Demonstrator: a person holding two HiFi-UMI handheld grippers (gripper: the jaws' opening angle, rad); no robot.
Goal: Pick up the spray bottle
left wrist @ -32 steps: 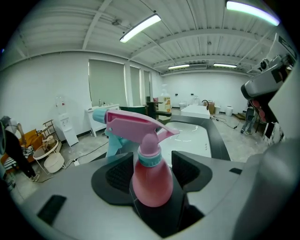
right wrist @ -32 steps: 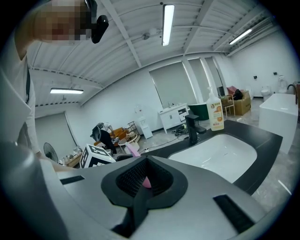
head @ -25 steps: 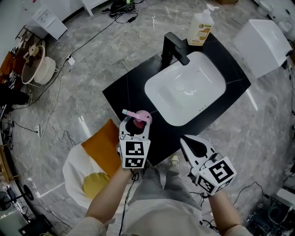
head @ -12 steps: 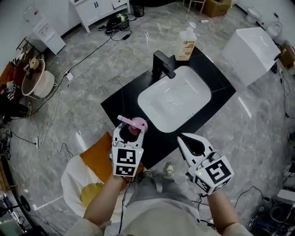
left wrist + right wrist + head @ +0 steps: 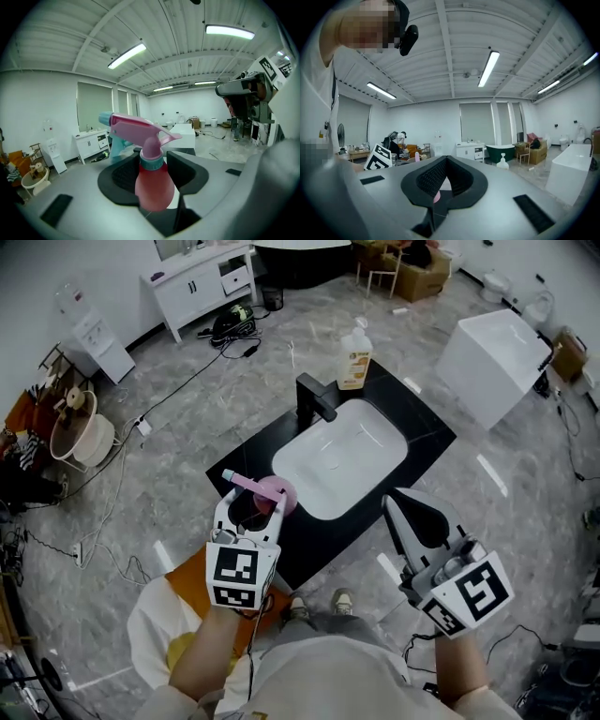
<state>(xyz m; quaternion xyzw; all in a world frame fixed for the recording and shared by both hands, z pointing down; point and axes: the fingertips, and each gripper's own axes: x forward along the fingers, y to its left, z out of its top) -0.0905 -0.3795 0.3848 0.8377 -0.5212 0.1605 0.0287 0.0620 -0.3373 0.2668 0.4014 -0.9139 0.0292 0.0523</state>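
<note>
While your left gripper [image 5: 251, 510] pinches the pink translucent plastic spray bottle [image 5: 151, 185] by its body, lower centre-left in the head view over the black countertop's [image 5: 246, 442] near edge, hold it upright and squeeze evenly. Your right gripper [image 5: 394, 504], fingers pressed together and empty, belongs well aside.

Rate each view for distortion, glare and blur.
Head view: evenly lit, sharp, edges bowed, sheen on the white sink. Left gripper view: strong fisheye, dark corners, ceiling light blown out, spray bottle close and soft. Right gripper view: same fisheye, mosaic patch upper left, near jaws soft.
</note>
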